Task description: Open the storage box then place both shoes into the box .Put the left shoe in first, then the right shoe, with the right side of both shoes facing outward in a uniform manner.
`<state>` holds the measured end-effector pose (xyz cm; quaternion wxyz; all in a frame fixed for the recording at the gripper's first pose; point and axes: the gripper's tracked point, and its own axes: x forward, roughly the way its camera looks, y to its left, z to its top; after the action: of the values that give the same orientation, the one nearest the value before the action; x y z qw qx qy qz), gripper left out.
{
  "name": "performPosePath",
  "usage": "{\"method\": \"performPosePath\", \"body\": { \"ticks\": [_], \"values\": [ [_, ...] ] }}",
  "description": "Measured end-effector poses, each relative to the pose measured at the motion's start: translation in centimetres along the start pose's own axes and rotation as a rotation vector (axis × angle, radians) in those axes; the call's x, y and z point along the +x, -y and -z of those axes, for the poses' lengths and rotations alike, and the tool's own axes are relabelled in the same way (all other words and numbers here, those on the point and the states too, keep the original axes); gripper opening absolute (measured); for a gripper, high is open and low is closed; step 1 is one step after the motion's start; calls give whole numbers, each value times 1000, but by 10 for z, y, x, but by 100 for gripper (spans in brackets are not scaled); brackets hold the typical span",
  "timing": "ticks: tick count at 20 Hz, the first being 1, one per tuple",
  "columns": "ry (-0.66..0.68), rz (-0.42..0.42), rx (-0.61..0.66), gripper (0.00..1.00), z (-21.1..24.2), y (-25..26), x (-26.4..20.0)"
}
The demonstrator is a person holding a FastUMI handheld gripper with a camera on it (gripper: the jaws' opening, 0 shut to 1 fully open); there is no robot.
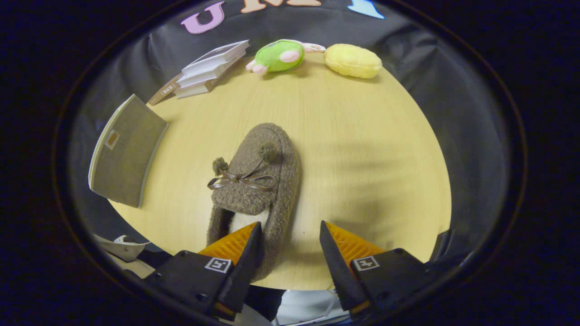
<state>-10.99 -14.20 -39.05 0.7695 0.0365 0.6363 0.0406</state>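
Observation:
A brown fuzzy slipper (258, 181) with a ribbon bow and two pompoms lies on the light wooden table (362, 158), toe pointing away from me. Its heel end reaches back to my fingers. My gripper (290, 233) is open: the left finger sits inside the slipper's heel opening, against the right heel wall, and the right finger (335, 253) stands clear on the table side. The slipper's right wall lies between the two fingers, with a gap to the right finger. A flat grey-brown box lid or panel (127, 151) lies at the table's left edge.
A stack of white books (208, 70) sits at the far left of the table. A green plush toy (278, 56) and a yellow plush (353, 60) lie at the far edge. Bare tabletop stretches to the right of the slipper.

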Motion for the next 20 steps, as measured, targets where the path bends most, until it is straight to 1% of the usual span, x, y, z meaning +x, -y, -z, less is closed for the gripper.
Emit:
{"method": "performPosePath", "body": {
  "ticks": [3,5,6,7,10,14,16,20],
  "values": [
    [-41,-52,38,41,6,-12,4],
    [-68,-56,68,26,7,-13,5],
    [-70,-45,79,26,7,-9,4],
    [-61,-35,119,23,3,-6,6],
    [-74,-67,231,15,5,-10,3],
    [-56,-99,316,4,3,-11,-15],
    [-33,-125,345,4,-8,-20,-27],
    [17,-183,384,4,-37,-65,-44]
  ]
}}
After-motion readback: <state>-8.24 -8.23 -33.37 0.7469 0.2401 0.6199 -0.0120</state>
